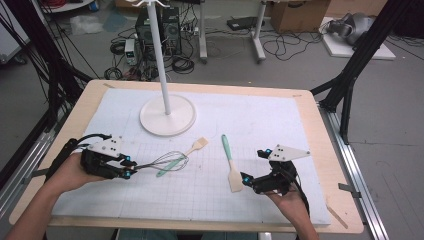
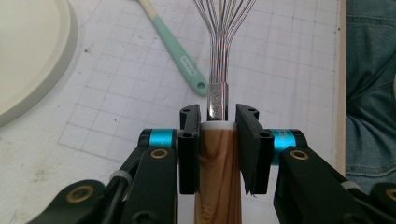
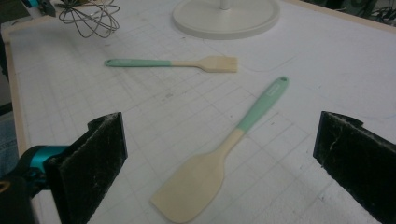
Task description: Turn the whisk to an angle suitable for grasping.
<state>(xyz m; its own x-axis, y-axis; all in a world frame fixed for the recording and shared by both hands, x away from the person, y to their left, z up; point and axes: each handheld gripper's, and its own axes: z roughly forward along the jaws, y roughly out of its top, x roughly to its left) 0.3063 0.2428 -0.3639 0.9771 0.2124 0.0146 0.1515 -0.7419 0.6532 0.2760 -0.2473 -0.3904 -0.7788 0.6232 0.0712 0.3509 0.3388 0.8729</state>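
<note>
A wire whisk (image 1: 162,161) with a wooden handle (image 2: 218,172) is held by my left gripper (image 1: 128,167), which is shut on that handle; the wires (image 2: 225,28) point away over the mat. A green-handled pastry brush (image 1: 181,156) lies under the whisk head. A green-handled cream spatula (image 1: 230,162) lies at mid-mat. My right gripper (image 1: 252,169) stands wide open just right of the spatula blade (image 3: 192,187), with nothing between its jaws. The right gripper view has the brush (image 3: 177,63) and the whisk wires (image 3: 88,17) farther off.
A white stand with a round base (image 1: 167,116) and a tall pole (image 1: 157,45) rises at the back of the gridded white mat (image 1: 250,115). The wooden table edge (image 1: 340,210) runs around the mat. Cables, a computer and boxes lie on the floor beyond.
</note>
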